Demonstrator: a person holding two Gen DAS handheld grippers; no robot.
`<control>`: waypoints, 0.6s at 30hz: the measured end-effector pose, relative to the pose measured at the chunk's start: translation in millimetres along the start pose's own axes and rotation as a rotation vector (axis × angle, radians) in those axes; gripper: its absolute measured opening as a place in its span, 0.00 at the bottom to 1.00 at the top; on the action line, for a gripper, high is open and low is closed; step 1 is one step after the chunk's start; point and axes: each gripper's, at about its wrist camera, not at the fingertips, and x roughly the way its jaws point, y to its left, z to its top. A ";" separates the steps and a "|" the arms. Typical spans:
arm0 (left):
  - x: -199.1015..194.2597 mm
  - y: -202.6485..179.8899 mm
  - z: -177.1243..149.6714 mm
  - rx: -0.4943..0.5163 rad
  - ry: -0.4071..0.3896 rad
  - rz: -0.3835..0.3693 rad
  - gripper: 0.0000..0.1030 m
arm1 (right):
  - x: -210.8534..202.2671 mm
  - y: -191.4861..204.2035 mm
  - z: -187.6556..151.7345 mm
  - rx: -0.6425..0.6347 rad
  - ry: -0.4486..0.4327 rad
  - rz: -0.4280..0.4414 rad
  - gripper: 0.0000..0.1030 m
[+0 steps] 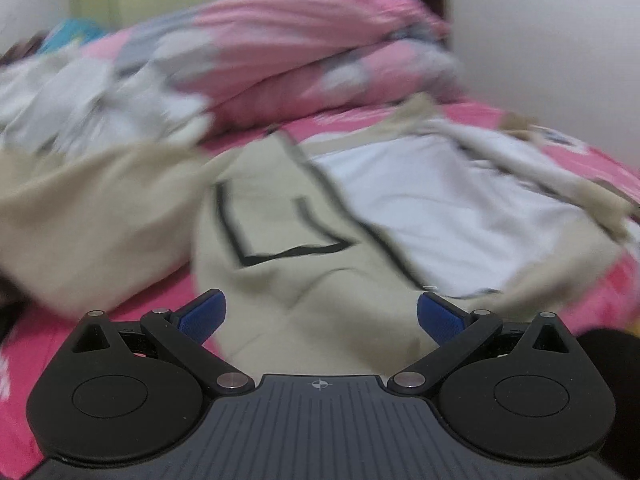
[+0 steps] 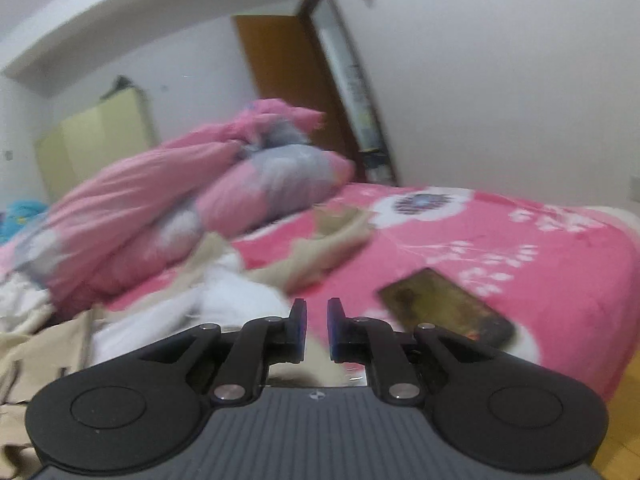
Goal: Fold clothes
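the beige garment (image 1: 280, 200) lies spread on the pink bedspread (image 1: 580, 280), open at the front so its white lining (image 1: 440, 208) shows toward 2 o'clock of the left wrist view, with a black-outlined pocket (image 1: 276, 224) at the centre. one sleeve (image 1: 88, 216) trails off toward 9 o'clock. the left gripper (image 1: 321, 318) hangs above the hem with its blue fingers (image 1: 202, 316) wide apart and nothing between them

in the right wrist view the right gripper (image 2: 317, 330) has its fingers (image 2: 299, 328) drawn nearly together, a narrow gap left, and i see no cloth pinched there. the garment sits at its 9 to 10 o'clock, and a dark phone (image 2: 444, 306) lies on the bedspread at 2 o'clock, just beside the fingertips. a bunched pink quilt (image 2: 160, 208) fills the far side at 11 o'clock

both views are blurred, so edges are hard to read

judging by this, the work is at the laying-out stage: the garment is not yet folded and neither tool holds it. the next move likely calls for the left gripper to drop onto the near edge or the sleeve and close, and for the right to open and swing toward the cloth, clear of the phone
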 end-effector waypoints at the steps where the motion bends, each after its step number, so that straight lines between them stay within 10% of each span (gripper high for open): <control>1: -2.3 -9.0 -0.4 0.040 -0.012 -0.028 0.99 | 2.0 8.6 -2.2 -0.024 0.033 0.045 0.12; 5: 5.7 -45.5 -0.1 0.231 -0.016 -0.084 0.92 | 17.2 43.3 -20.2 -0.073 0.174 0.218 0.13; 11: 53.3 -60.2 4.7 0.403 0.147 -0.067 0.45 | 28.5 76.5 -44.8 -0.070 0.269 0.304 0.13; 18: 22.0 -9.9 19.6 0.060 0.032 -0.175 0.18 | 23.9 67.9 -54.5 -0.046 0.298 0.281 0.14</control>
